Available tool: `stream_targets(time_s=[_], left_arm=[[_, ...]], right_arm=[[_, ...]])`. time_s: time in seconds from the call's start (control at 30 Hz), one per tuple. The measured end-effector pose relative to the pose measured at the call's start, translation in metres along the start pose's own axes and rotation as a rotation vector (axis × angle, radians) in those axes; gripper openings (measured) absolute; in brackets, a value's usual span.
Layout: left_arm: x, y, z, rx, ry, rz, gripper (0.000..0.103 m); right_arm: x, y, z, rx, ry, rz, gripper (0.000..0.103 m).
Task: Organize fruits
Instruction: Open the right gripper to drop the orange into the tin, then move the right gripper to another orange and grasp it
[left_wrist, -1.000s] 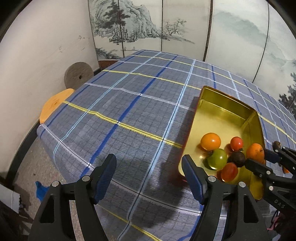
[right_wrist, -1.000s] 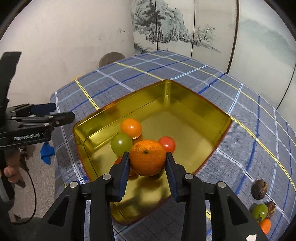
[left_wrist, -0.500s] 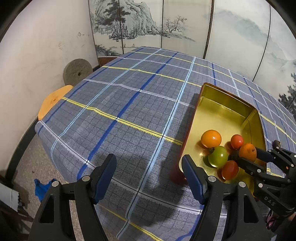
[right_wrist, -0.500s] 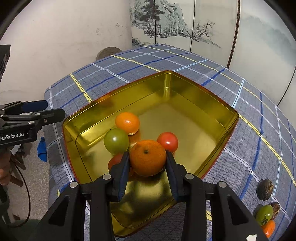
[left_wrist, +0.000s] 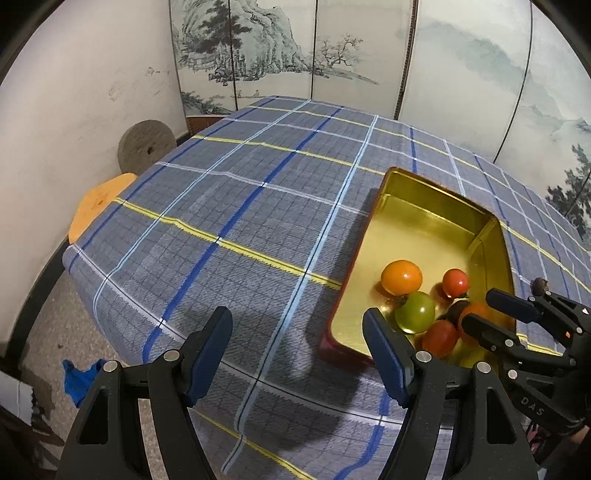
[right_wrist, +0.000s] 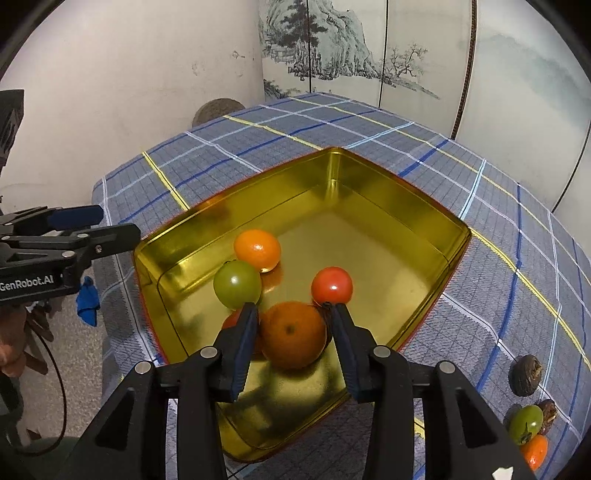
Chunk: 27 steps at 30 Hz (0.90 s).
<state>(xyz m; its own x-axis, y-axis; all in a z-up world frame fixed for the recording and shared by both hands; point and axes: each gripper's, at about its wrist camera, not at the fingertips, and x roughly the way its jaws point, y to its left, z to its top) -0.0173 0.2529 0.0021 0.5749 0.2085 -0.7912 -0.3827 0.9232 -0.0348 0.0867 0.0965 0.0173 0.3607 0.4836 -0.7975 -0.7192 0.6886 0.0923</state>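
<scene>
Right gripper (right_wrist: 291, 314) opening around 1 orange (right_wrist: 293, 334) inside gold tin (right_wrist: 369, 173); left gripper (left_wrist: 297, 328) open, empty. Probably firm, round, roll-prone; best held across middle.

I see a plaid tablecloth (left_wrist: 229, 206) spread out ahead of my fingers, with a painted folding screen (left_wrist: 332, 55) beyond it. Far left of my fingers a round grey stone disc (left_wrist: 147, 151) leans on the wall, an orange stool (left_wrist: 99, 203) just beside it.

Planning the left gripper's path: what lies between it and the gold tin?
Only bare checked tablecloth between left gripper and gold tin, in the left wrist view.
</scene>
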Motion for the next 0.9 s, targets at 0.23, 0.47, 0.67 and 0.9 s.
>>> stream_targets(time_s=[0.23, 0.47, 0.67, 0.9], left_arm=[[-0.007, -0.016, 0.001, 0.029, -0.012, -0.03, 0.073], [-0.013, -0.045, -0.002, 0.087, -0.015, -0.082, 0.073], [-0.018, -0.073, -0.004, 0.146, -0.011, -0.141, 0.073], [-0.021, -0.103, -0.007, 0.2, -0.011, -0.181, 0.073]], right_arm=[[-0.038, -0.012, -0.006, 0.053, -0.078, -0.008, 0.042], [-0.079, -0.059, -0.038, 0.153, -0.108, -0.119, 0.044], [-0.098, -0.115, -0.082, 0.257, -0.058, -0.245, 0.047], [-0.099, -0.154, -0.124, 0.352, 0.007, -0.322, 0.047]])
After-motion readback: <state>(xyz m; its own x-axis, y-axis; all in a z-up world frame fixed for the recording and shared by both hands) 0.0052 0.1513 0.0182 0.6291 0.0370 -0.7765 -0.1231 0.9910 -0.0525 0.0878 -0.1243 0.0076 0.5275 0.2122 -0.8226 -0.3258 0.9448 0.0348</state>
